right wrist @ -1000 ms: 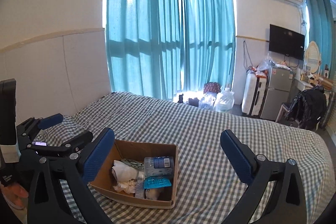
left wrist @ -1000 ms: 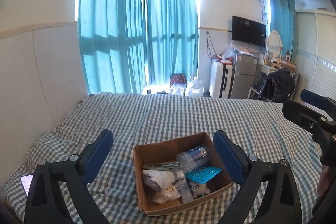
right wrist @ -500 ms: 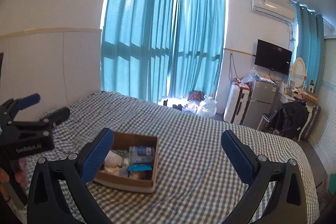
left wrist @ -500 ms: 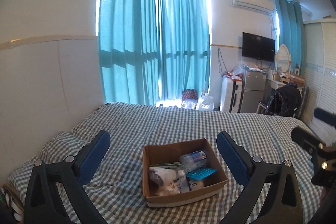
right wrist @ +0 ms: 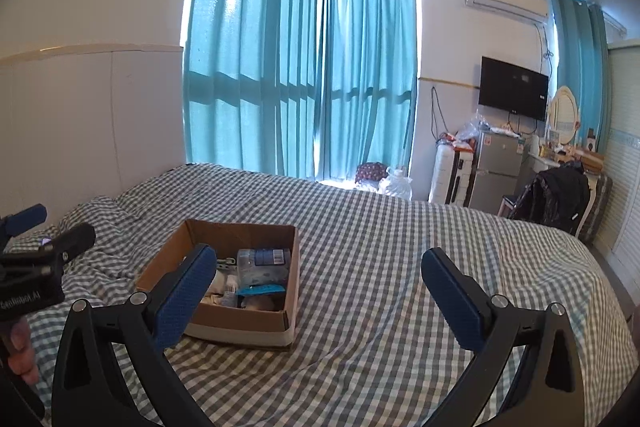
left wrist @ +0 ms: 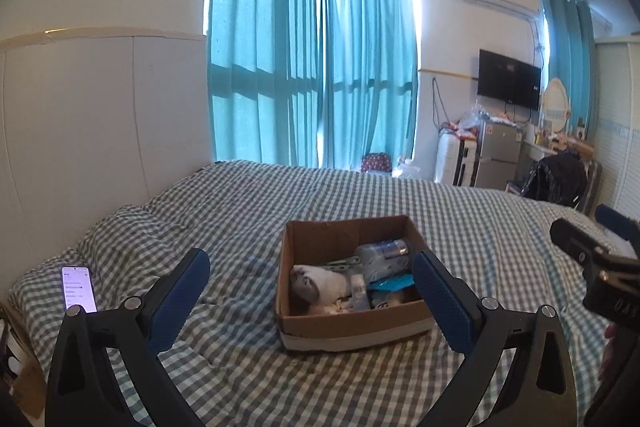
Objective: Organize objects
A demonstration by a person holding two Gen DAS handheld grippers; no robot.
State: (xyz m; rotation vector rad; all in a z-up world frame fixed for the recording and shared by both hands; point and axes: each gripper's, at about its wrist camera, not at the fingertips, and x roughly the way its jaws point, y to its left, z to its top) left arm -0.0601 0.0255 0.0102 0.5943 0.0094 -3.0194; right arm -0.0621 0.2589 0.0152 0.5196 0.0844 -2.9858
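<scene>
A cardboard box [left wrist: 352, 323] sits open-topped on the checked bedspread [left wrist: 248, 211], roughly mid-bed, closer to the near edge than to the teal curtains [left wrist: 312, 67]. It is only slightly longer than it is wide, and its sides run a little askew to the bed, one corner turned toward the near edge. Inside, a clear plastic bottle [left wrist: 380, 253] lies on its side, its long axis running across the box with the cap end toward the wardrobe side; beside it lie a bundled white cloth [left wrist: 320, 283] and a flat teal packet [left wrist: 390, 282]. The left gripper [left wrist: 310, 291] hangs above the bed with its blue pads spread wide, the box framed between them and nothing held. The right gripper [right wrist: 320, 285] is likewise wide open and empty, over bare bedspread just right of the box. The left wrist view alone shows a lit phone [left wrist: 78, 289] lying on the rumpled pillow end, its length pointing along the bed; the right wrist view alone shows the barcode label on the bottle and fingertips [right wrist: 22, 357] wrapped around the left gripper's handle.
</scene>
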